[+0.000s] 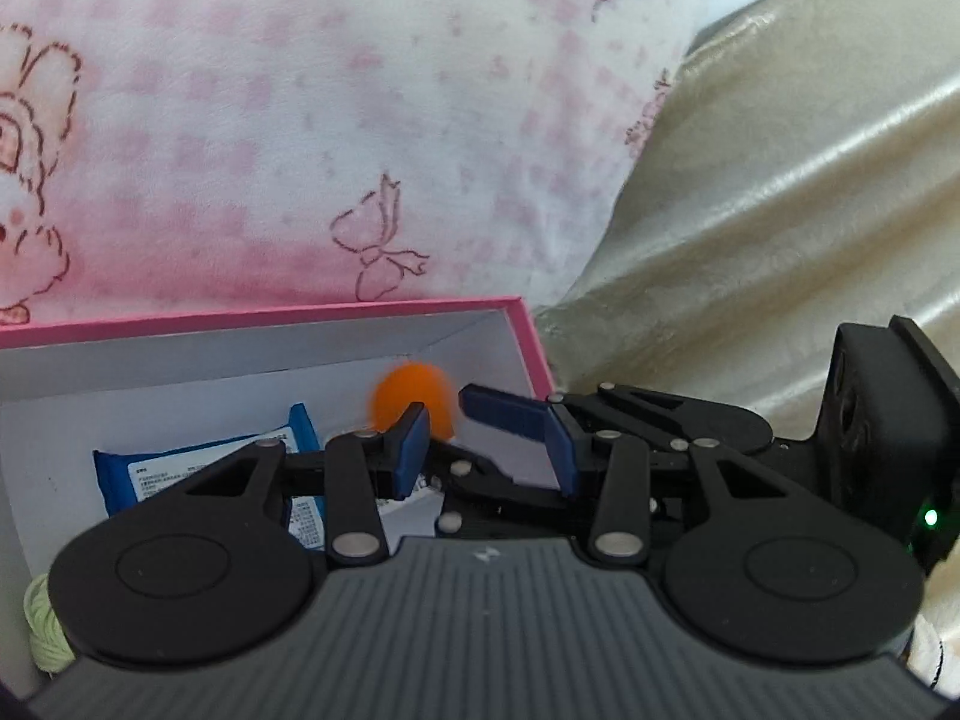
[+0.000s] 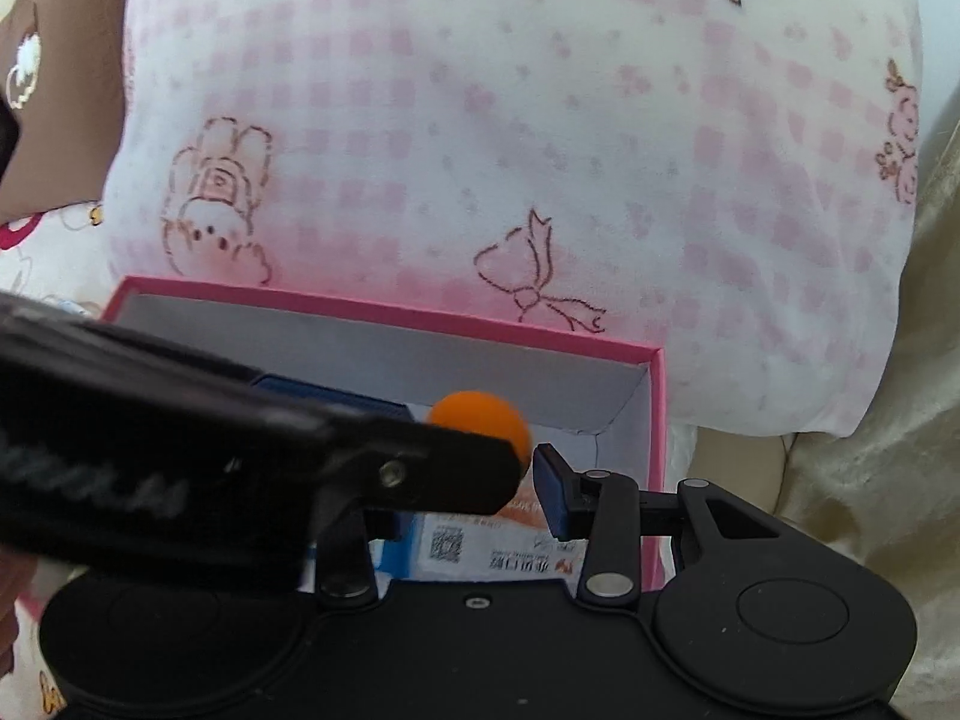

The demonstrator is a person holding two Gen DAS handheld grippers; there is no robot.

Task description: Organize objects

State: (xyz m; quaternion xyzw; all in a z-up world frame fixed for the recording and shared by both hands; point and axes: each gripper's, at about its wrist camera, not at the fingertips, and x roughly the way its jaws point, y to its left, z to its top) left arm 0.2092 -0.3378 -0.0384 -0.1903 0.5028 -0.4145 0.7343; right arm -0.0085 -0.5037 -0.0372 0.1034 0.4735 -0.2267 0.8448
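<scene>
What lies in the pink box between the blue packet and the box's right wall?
An orange ball, blurred, near the far right corner. The left wrist view shows it, partly hidden by the left gripper.

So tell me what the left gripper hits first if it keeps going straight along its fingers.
Probably the orange ball: it sits just beyond the left gripper, inside the pink box. Depth is unclear, so the fingers might pass beside it to the box's white wall.

left tool (image 1: 486, 450) over pink box (image 1: 336, 309), nothing between its blue pads | orange ball (image 1: 402, 387) inside box past the pads | blue packet (image 1: 198, 456) in box, left | right tool (image 1: 600, 420) just beside
</scene>
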